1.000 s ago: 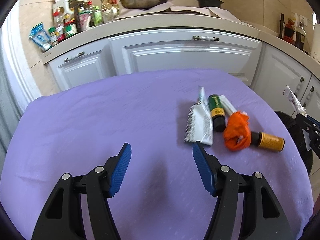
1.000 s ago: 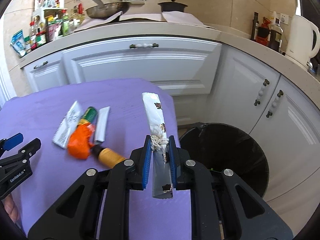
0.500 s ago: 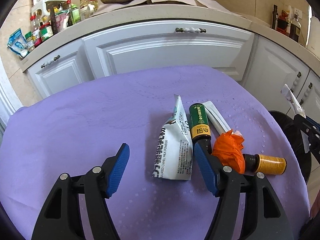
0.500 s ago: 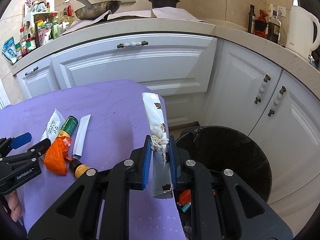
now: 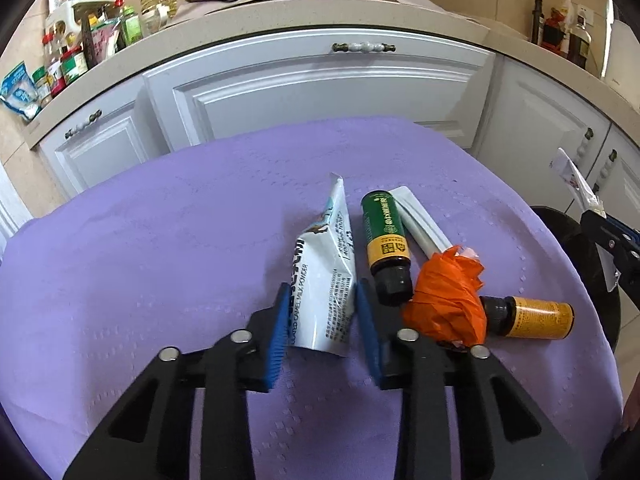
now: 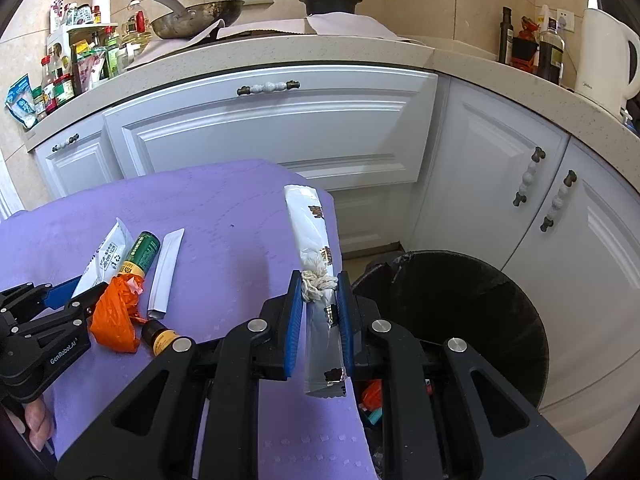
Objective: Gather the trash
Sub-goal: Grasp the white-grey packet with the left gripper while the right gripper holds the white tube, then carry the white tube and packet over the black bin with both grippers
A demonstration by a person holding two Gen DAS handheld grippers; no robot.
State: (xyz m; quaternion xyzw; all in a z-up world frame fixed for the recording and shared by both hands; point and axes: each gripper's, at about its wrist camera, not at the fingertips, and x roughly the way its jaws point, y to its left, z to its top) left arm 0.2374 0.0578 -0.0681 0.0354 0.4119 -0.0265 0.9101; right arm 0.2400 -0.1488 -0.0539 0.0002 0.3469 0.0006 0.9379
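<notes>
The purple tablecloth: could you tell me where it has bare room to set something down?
The purple tablecloth lies bare to the picture's left of the white sachet, back to the cabinets. Crowded: green bottle, orange wad, yellow bottle beside it.

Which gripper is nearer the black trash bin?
Right. The right gripper, clamping a long wrapper, sits beside the black trash bin; the left gripper is farther off, its jaws closing around a white packet.

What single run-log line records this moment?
left claw: closing on milk powder sachet | right claw: shut on long wrapper beside black bin
</notes>
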